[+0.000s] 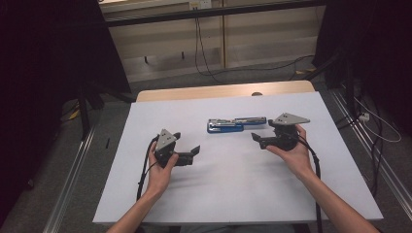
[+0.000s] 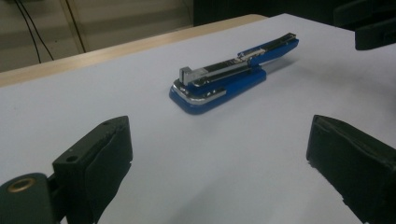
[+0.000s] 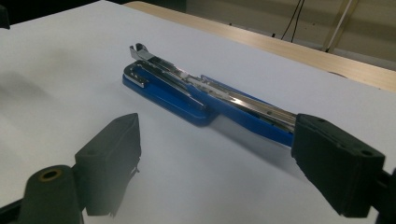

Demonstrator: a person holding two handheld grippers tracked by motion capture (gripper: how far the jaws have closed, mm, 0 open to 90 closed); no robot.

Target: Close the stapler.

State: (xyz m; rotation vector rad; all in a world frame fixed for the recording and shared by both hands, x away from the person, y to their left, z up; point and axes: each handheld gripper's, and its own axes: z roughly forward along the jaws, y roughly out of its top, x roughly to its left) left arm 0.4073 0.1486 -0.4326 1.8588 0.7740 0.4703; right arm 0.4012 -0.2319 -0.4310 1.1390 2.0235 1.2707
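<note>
Opened-out blue plastic and chrome stapler [image 1: 236, 124] lying flat on white table [image 1: 233, 189], centre frame. Left gripper [image 1: 194, 154] lower left, released, empty. Right gripper [image 1: 259, 139] just right of stapler, released, empty.

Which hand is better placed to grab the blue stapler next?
Right, probably. The right gripper sits close beside the blue stapler, jaws open, one jaw already alongside its far end in the right gripper view. The left gripper is farther back, also open.
</note>
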